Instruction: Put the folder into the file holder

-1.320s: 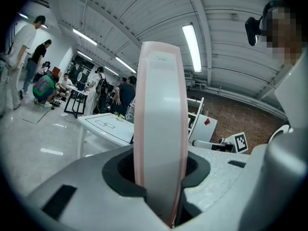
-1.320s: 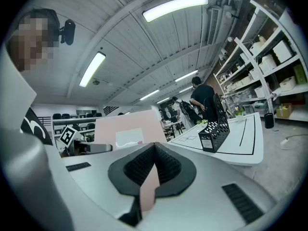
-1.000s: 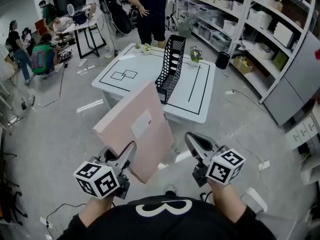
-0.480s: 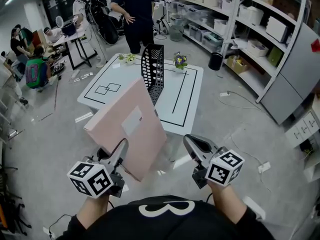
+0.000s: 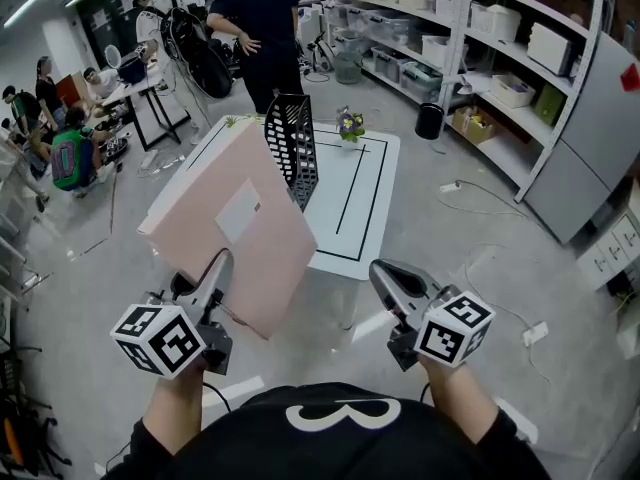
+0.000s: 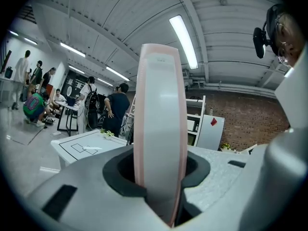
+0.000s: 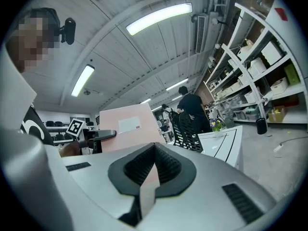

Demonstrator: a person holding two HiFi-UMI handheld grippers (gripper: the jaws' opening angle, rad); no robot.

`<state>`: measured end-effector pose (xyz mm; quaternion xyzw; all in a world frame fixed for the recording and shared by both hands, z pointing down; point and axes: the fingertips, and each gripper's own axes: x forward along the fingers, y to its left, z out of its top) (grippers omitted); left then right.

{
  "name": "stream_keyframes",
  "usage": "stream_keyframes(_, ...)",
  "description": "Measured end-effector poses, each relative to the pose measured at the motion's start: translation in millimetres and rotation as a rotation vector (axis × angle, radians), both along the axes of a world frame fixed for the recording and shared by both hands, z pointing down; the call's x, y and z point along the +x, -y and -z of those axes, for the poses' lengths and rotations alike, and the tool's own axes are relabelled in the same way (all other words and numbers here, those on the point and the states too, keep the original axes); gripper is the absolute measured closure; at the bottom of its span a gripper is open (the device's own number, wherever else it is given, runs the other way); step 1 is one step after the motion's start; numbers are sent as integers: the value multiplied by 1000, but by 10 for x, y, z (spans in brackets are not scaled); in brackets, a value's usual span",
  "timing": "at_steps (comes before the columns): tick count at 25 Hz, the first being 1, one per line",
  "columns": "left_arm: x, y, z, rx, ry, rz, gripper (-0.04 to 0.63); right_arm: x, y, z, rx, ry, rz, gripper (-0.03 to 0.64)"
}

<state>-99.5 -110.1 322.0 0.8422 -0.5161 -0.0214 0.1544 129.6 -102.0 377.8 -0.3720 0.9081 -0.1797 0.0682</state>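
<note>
Carrying stage, with the hazards of the coming insertion. The left gripper (image 5: 215, 278) has its jaws pinching the lower edge of the pink folder (image 5: 235, 223), whose spine stands edge-on between the pads in the left gripper view. The folder is raised in the air, tilted, in front of the table (image 5: 355, 198) and short of the black mesh holder (image 5: 290, 148), which stands upright on the table. The right gripper (image 5: 390, 286) hangs beside it with its jaws pressed together on nothing. Four faults seem likely from here. First, the folder is large and gripped at one edge only, so its own weight may turn it in the jaws or let it slide out, most of all if it is swung quickly. Second, from the head view the raised folder covers part of the holder, so the slot may be misjudged and the folder's corner may land on a rim or divider instead of inside a compartment. Third, the holder looks light and nothing braces it, so a push from the folder could shove or tip it. Fourth, the flowers (image 5: 350, 123) stand near the holder and could be knocked by a wide sweep.
</note>
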Motion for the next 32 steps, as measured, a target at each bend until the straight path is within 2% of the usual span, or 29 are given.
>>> stream_keyframes(8,-234,405,398,75,-2,7,457,-60,272,35,-6,-2,-31,612)
stream_keyframes(16,-423,1019,619,106,12,-20,457,-260,718,194,6,15,-86,612)
stream_keyframes(22,-467,1447,648,112,36,-47,457,-393,968,208,6,14,-125,612)
stream_keyframes(27,-483,1726,678,140,85,-44,457,-502,1117,202,-2,5,-153,612)
stream_keyframes(32,-384,1997,667,156,64,-71,457,-592,1270,151,-17,4,-186,612)
